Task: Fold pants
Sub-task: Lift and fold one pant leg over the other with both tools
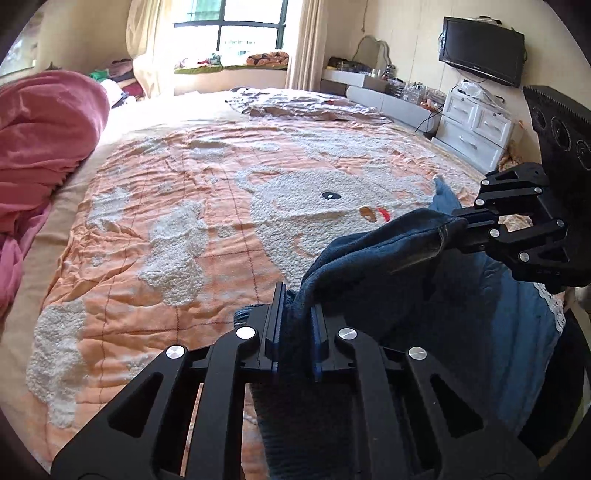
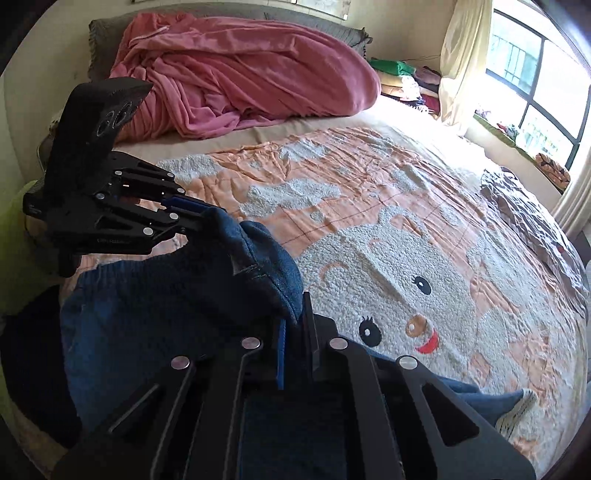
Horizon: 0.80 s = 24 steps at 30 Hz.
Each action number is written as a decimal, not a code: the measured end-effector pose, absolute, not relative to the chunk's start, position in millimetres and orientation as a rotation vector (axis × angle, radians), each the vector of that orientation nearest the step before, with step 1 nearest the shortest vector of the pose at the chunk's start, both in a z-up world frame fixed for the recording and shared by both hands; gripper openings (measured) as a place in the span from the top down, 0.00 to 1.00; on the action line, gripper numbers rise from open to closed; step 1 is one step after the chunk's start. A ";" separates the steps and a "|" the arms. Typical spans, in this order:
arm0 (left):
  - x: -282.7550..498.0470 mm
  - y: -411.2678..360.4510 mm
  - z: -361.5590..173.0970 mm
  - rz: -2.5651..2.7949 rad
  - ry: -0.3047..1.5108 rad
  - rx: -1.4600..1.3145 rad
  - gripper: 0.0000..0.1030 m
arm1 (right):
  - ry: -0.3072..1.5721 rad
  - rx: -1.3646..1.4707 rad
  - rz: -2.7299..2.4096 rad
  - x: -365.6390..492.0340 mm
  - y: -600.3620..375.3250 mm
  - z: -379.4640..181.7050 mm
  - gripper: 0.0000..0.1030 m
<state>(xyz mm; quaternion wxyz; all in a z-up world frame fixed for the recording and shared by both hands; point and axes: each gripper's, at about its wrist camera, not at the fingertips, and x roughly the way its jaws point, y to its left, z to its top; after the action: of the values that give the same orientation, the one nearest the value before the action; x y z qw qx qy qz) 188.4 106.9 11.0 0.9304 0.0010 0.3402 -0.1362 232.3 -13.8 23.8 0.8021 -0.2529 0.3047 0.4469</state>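
— Fingers [image 1: 277, 325] on the left gripper [image 1: 295, 328]: what are they doing?
— Clenched on a bunched fold of the blue pants [image 1: 373, 254], with the cloth squeezed between the two pads and rising out of them.
— And the right gripper [image 2: 295, 328]?
— Same story; its fingers [image 2: 309, 332] are pinched on another stretch of that edge, the denim-coloured fabric humped up just ahead of them.
— Can each see the other?
— Yes. From the left wrist the right one enters from the right side, biting the cloth at its tip; from the right wrist the left one sits at upper left, doing likewise.
— So where are the pants?
— Lifted along the edge strung between the two grips — the rest sags down onto the near side of the bed. A lace-trimmed hem [image 2: 517, 410] lies flat at the lower right of the right wrist view.
— Underneath?
— An orange quilt [image 1: 147, 177] with a fluffy white bear [image 2: 399, 266] on it.
— Further out?
— A pink blanket [image 2: 236, 77] heaped near the headboard, a window [image 1: 236, 26] with cream curtains, a white dresser [image 1: 476, 129] and a wall-mounted television [image 1: 482, 50]
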 end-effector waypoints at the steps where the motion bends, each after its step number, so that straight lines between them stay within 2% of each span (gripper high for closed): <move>1: 180.8 105.2 16.6 -0.282 0.675 0.015 0.94 | 0.653 -0.526 0.954 225.2 -17.1 24.1 0.94; 8: 104.1 83.6 31.1 -0.271 0.575 0.075 0.94 | 0.621 -0.451 0.965 146.6 -42.8 20.5 0.94; 13: 66.1 80.0 12.2 -0.242 0.610 0.059 0.94 | 0.657 -0.419 0.951 106.6 -42.1 -2.5 0.94; 18: 49.4 84.5 4.9 -0.219 0.633 0.035 0.94 | 0.663 -0.428 0.954 70.7 -32.2 -28.8 0.94; 24: 40.9 92.5 10.3 -0.150 0.634 0.032 0.94 | 0.598 -0.418 0.927 53.9 -19.8 -29.4 0.91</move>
<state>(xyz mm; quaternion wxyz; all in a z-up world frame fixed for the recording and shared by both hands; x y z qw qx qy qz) 40.9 92.5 10.3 0.9472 0.0157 0.3115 -0.0738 53.9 -19.8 -29.4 0.8311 -0.1973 0.2817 0.4370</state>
